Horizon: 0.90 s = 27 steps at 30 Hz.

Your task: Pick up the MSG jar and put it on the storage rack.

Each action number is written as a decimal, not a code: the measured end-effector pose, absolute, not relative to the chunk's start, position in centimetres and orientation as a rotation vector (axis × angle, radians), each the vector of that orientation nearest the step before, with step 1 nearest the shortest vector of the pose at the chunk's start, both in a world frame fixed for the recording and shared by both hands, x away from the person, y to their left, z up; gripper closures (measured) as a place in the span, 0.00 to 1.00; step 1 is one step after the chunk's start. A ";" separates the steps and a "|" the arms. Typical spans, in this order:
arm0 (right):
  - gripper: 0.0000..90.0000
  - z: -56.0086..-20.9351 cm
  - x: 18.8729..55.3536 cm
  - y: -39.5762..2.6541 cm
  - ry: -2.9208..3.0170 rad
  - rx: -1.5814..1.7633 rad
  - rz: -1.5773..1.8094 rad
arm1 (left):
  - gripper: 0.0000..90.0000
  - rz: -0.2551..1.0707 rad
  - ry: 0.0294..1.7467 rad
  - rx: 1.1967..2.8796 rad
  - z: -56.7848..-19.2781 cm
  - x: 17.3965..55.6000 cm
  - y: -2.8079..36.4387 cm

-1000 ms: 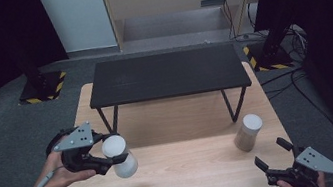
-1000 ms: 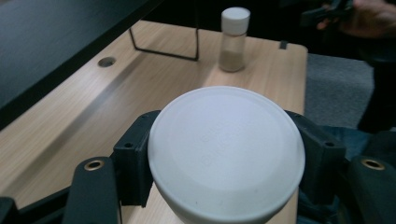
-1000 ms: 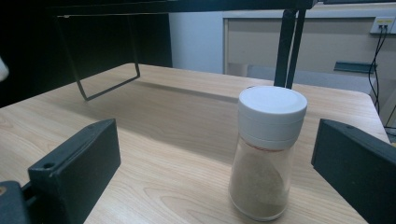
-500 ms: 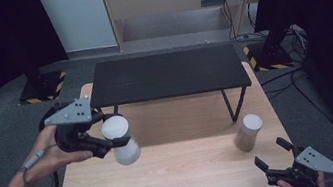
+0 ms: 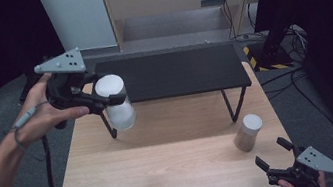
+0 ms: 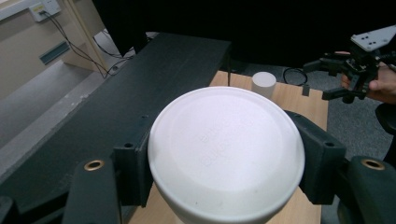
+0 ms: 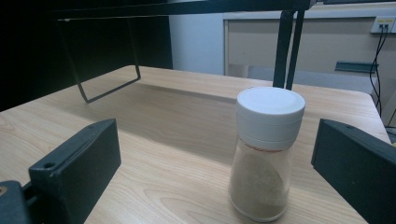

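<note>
High view, surroundings: a wooden counter (image 5: 167, 174) carries a low black shelf (image 5: 171, 72) on thin metal legs along its far edge; dark floor and cables lie to the right.
High view, left side: the left hand-held gripper (image 5: 104, 99), held in the air above the counter's far left, is clamped on a white-capped jar (image 5: 114, 101), tilted with its cap toward the camera, just in front of the shelf's left leg.
High view, right side: a second jar (image 5: 248, 132) stands upright on the counter near the right edge; the right hand-held gripper (image 5: 272, 153) sits near it at the near right corner, jaws spread wide, holding nothing.
Left gripper view: the jar's round white cap (image 6: 226, 149) sits between the black jaws, pressed on both sides; the shelf top lies beyond, far left.
Right gripper view: the second jar (image 7: 266, 154), clear with pale powder and a white screw cap, stands between the wide-apart jaws, untouched; shelf legs stand behind.
</note>
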State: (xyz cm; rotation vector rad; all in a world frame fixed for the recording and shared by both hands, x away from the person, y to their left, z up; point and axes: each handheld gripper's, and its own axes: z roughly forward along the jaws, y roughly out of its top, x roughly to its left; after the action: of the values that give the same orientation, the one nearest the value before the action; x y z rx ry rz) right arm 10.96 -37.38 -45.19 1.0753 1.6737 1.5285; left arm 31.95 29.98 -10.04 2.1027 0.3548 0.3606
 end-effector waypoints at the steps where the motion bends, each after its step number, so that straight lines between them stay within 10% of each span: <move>1: 0.02 -45.2 11.0 -37.4 1.674 1.076 1.529 | 0.36 0.361 0.360 2.107 -9.8 32.2 29.9; 27: 0.02 -45.3 10.9 -37.8 1.657 1.089 1.537 | 0.36 0.631 0.878 1.945 -13.2 39.0 27.0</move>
State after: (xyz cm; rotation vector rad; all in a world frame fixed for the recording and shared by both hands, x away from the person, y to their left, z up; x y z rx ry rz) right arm 10.86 -37.79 -45.33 1.0886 1.6571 1.5366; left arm 38.98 27.03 -13.16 1.9445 0.8785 0.6315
